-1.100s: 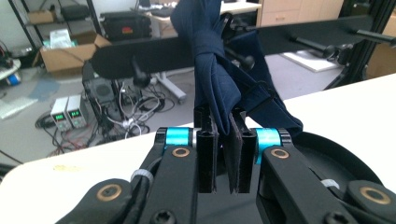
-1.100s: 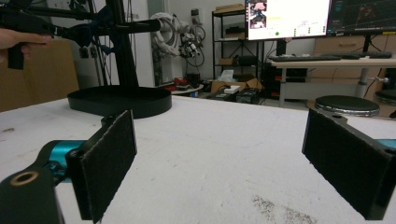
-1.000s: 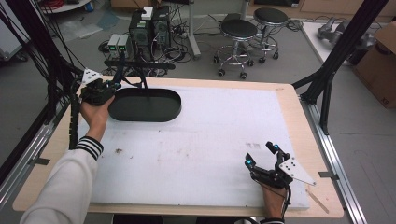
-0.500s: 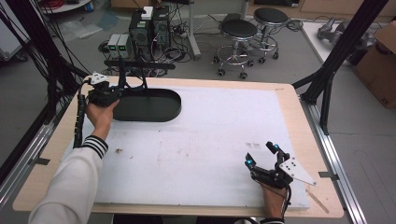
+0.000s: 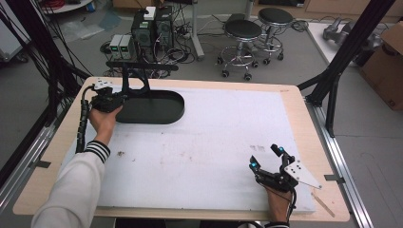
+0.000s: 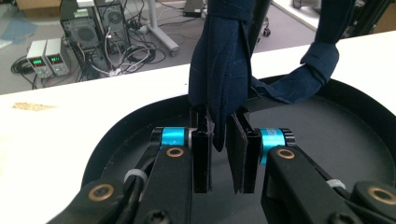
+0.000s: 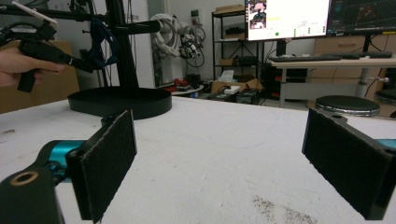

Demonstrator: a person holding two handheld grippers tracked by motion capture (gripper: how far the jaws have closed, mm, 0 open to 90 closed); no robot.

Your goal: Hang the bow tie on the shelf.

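Left gripper [image 6: 223, 161]: black, blue-banded, flat pads nearly together and pinching the hanging end of a dark navy cloth [image 6: 224, 70], soft and creased, which droops over a black oval tray [image 5: 157, 111] with a low rim (the cloth's upper part loops around a black stand's crossbar). The stand [image 5: 128, 76] rises from the tray at the table's far left. Right gripper [image 5: 270, 166]: jaws spread wide, holding nothing, felt-like black pads [image 7: 109, 163], resting near the right front edge. Table [image 5: 304, 123]: pale wood border, white matte sheet [image 5: 214, 137], faintly speckled. Beyond: grey floor, computer towers [image 5: 152, 28], round stools [image 5: 244, 35], cardboard box [image 5: 387, 61].
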